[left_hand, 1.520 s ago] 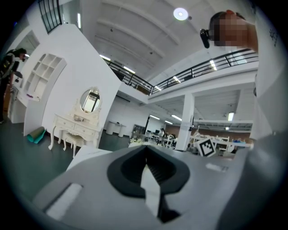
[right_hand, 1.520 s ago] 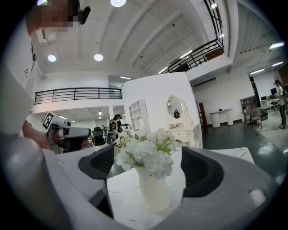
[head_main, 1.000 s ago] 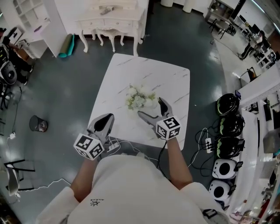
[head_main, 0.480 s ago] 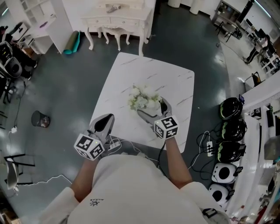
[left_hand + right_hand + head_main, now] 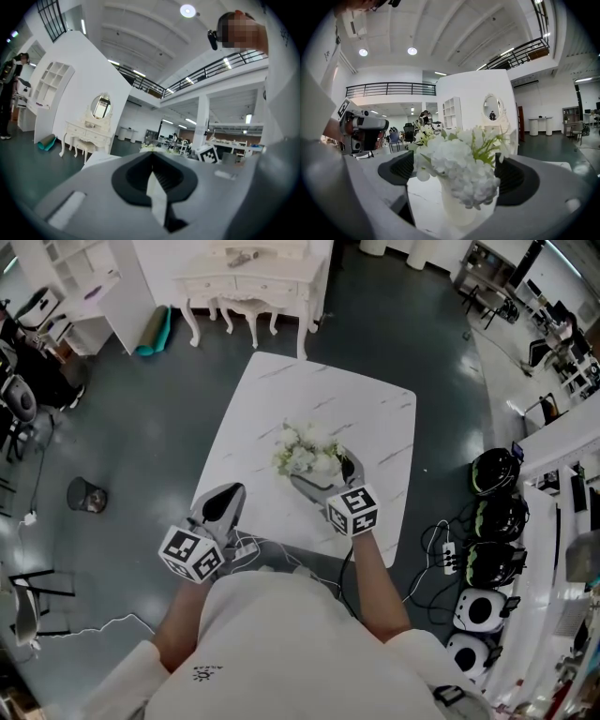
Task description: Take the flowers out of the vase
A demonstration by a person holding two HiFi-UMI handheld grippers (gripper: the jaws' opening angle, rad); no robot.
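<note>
White, grey-veined stone bench (image 5: 272, 399), rounded corners, bare top all round the vase (image 5: 457, 208). My right tool (image 5: 323, 476) is spread wide, a black ribbed pad on either side of that smooth white vase, not gripping. My left tool (image 5: 223, 504) is clamped on nothing, well apart from the vase. Puffy white flowers (image 5: 305, 448) stand in the vase.

A white marble table (image 5: 356, 418) sits at the centre of the head view on a dark grey floor. A white dressing table (image 5: 253, 282) stands at 12 o'clock, with a teal roll (image 5: 152, 331) at 11. A small dark bin (image 5: 84, 495) sits at 9, and a row of helmet-like shells (image 5: 494, 470) runs from 3 to 4.
</note>
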